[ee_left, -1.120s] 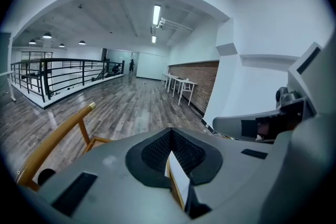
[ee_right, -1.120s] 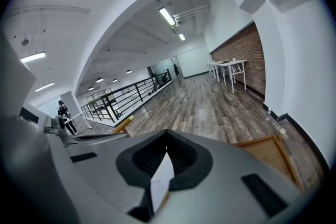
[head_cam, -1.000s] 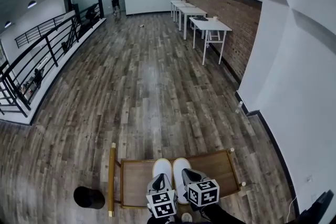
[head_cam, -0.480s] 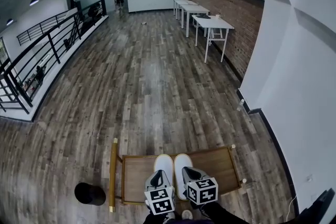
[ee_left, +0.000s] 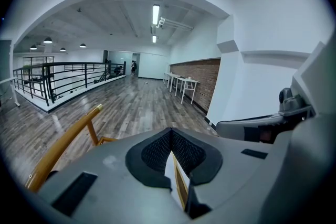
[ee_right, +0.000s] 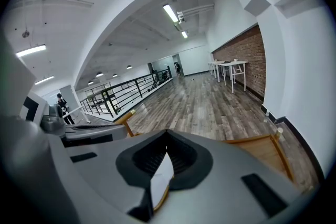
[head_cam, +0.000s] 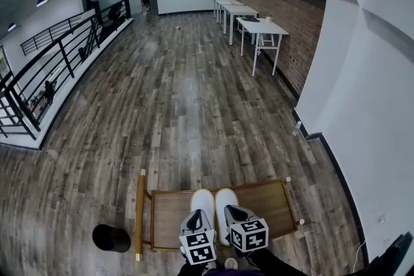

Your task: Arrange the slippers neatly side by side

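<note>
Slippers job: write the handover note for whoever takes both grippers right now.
Left gripper: shut, empty, above the slippers' near ends.
Right gripper: the same.
The left white slipper and right white slipper lie side by side on the low wooden tray.
Done: the pair looks neatly aligned.
Left: probably just confirm and pull away.

The head view looks steeply down from above the cart (head_cam: 265, 200) and far along the floor (head_cam: 181, 106). Cameras on the left gripper (head_cam: 196, 216) and right gripper (head_cam: 230, 211) sit low, close behind the jaws, facing forward. All share the railing (head_cam: 65, 58) and brick wall (head_cam: 284, 16).
</note>
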A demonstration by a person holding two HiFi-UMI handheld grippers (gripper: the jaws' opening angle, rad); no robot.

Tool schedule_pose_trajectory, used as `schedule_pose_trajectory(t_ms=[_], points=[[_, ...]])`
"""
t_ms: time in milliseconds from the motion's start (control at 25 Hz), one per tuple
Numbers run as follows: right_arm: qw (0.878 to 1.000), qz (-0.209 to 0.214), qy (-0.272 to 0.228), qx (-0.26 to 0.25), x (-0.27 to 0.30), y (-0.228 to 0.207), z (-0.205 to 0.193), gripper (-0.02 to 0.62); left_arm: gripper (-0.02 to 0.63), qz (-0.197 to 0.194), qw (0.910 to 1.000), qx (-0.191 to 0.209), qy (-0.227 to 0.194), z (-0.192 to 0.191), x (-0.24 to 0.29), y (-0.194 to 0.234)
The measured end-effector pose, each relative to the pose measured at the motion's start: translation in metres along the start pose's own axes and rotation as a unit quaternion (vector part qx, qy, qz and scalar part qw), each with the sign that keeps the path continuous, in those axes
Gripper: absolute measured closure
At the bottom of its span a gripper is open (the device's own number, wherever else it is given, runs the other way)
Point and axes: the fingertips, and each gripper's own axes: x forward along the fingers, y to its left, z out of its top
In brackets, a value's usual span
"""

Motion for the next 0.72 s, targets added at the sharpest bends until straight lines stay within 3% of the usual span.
schedule_pose_trajectory(t_ms=[720], points=[[1.000, -0.012, -0.005, -0.001, -0.0018, -0.0057, 0.0024, 0.597, 0.604, -0.021, 0.9997, -0.011, -0.007, 0.0023, 0.0022, -0.0098]])
